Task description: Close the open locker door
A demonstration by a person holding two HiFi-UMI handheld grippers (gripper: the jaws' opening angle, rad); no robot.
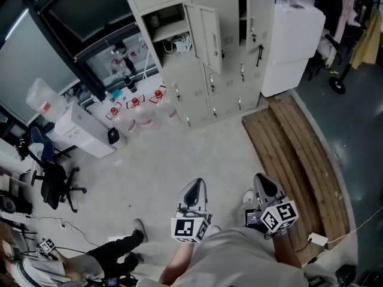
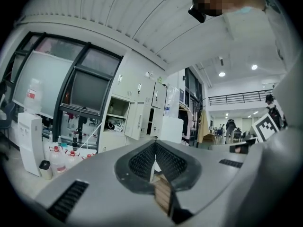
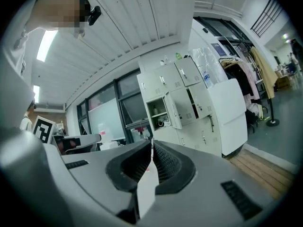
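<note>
A bank of beige lockers [image 1: 197, 88] stands far ahead across the floor. One locker door [image 1: 204, 36] hangs open beside a compartment with a shelf and cables, and a second door [image 1: 258, 18] to its right is also open. The same open door shows in the left gripper view [image 2: 136, 121] and in the right gripper view [image 3: 173, 110]. Both grippers are held low, close to the person's body and well short of the lockers. My left gripper [image 1: 194, 185] [image 2: 154, 144] is shut with nothing in it. My right gripper [image 1: 262, 179] [image 3: 151, 142] is shut and empty too.
A white cabinet [image 1: 294, 46] stands right of the lockers. Wooden planks [image 1: 299, 160] lie on the floor at the right. Several water bottles [image 1: 136, 109] and a white dispenser [image 1: 84, 133] sit left of the lockers. An office chair [image 1: 52, 175] and a seated person's leg [image 1: 116, 250] are at the left.
</note>
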